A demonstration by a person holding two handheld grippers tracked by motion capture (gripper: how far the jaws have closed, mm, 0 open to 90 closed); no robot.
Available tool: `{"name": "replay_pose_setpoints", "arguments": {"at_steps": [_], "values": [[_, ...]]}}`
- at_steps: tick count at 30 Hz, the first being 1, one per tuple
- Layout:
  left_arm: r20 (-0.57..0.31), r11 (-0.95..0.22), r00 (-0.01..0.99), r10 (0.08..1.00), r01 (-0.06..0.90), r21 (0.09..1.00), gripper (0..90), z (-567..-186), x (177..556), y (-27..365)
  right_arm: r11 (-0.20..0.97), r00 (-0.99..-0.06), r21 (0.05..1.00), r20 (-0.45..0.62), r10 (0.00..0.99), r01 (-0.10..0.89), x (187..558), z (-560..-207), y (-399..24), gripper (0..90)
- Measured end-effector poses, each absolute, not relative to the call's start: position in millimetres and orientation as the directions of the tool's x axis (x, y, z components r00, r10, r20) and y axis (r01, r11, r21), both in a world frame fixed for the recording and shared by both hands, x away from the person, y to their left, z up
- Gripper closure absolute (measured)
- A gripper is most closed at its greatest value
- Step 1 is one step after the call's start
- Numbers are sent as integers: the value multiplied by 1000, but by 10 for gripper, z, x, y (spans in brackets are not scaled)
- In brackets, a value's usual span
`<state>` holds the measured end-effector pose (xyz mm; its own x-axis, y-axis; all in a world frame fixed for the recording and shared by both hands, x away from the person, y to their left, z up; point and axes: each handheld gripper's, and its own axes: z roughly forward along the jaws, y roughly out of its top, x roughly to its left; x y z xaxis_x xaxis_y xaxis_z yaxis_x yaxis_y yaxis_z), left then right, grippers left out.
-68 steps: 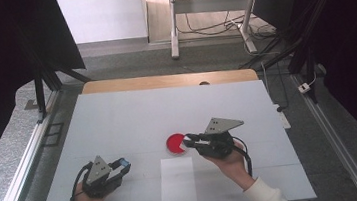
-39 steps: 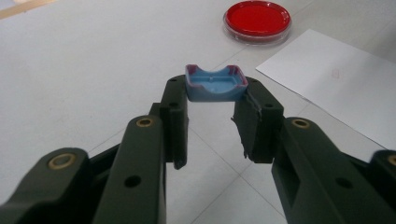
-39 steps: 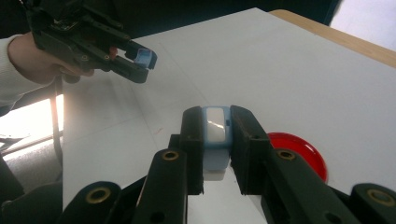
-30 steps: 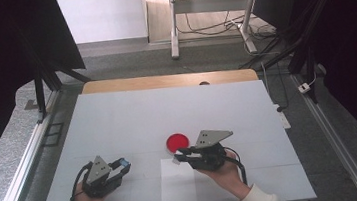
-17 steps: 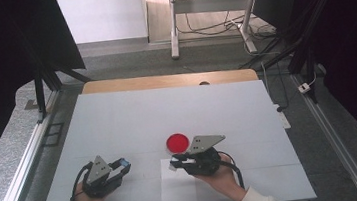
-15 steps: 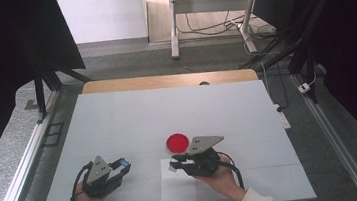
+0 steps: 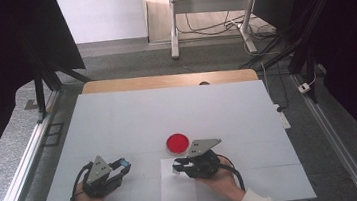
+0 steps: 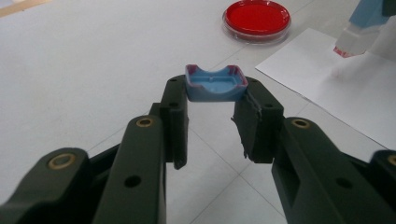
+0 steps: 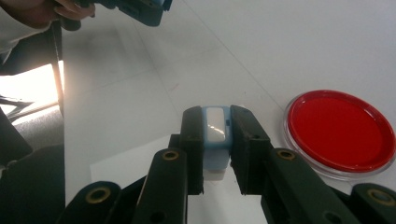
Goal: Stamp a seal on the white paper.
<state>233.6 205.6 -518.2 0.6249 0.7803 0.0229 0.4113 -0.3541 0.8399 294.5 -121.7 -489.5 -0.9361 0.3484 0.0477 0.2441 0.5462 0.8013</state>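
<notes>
- The right tongs [image 7: 177, 168] have shifted from beside the red dish [image 7: 177, 142] to the far end of the white paper sheet [image 7: 178, 190], near the person's edge of the surface [image 7: 177, 110].
- They are clamped on a blue stamp body [image 9: 215, 128], which points down at the sheet; whether its lower end touches the paper cannot be told.
- The left tongs [image 8: 212, 95] have held their place; they grip the stamp's blue cap [image 8: 215, 84], well apart to the left.
- Judgement: the stamp is uncapped and brought over the sheet, so pressing a mark on the paper appears to be the step in hand.
- The dish lies closed, just beyond the sheet.
- Beyond the pale surface are grey floor, a table frame [image 7: 207, 7] with trailing cables, and dark curtains [image 7: 6, 58] at both sides.
</notes>
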Motion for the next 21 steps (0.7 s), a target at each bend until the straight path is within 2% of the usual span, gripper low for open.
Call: {"name": "replay_pose_setpoints", "arguments": {"at_steps": [21], "values": [[23, -353, 625, 781, 410, 841, 650, -5182, 2334, 2058, 579, -936, 776, 42, 348, 250, 2949, -5014, -1183, 751]]}}
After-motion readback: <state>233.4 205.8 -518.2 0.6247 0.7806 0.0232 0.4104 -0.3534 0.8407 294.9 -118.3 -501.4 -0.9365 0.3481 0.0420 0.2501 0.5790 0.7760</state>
